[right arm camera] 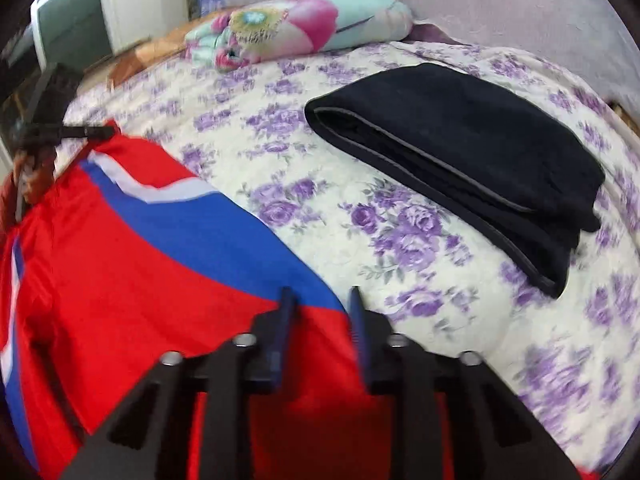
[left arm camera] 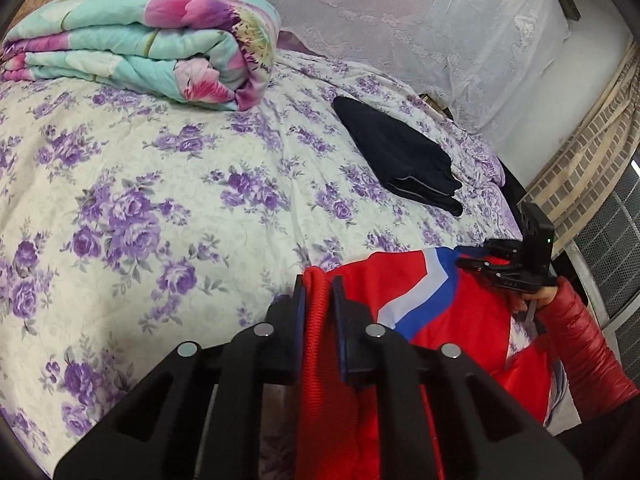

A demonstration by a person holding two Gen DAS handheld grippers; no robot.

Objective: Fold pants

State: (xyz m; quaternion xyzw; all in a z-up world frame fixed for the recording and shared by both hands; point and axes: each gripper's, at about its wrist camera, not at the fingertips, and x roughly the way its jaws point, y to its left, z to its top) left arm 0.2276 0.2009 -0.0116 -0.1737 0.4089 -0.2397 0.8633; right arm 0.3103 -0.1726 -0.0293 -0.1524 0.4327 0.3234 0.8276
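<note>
Red pants [left arm camera: 448,320] with a blue and white stripe hang stretched between my two grippers above the near edge of the bed. My left gripper [left arm camera: 319,284] is shut on the red ribbed waistband. My right gripper [right arm camera: 320,300] is shut on the other end of the pants [right arm camera: 160,272], near the blue stripe. The right gripper also shows in the left wrist view [left arm camera: 480,260], and the left gripper shows at the far left of the right wrist view [right arm camera: 100,132], clamped on the fabric edge.
The bed [left arm camera: 160,200] has a white sheet with purple flowers. Folded dark pants [left arm camera: 404,160] lie on its far right, also seen in the right wrist view [right arm camera: 460,160]. A folded floral quilt [left arm camera: 140,40] sits at the back left. A lace curtain [left arm camera: 460,20] hangs behind.
</note>
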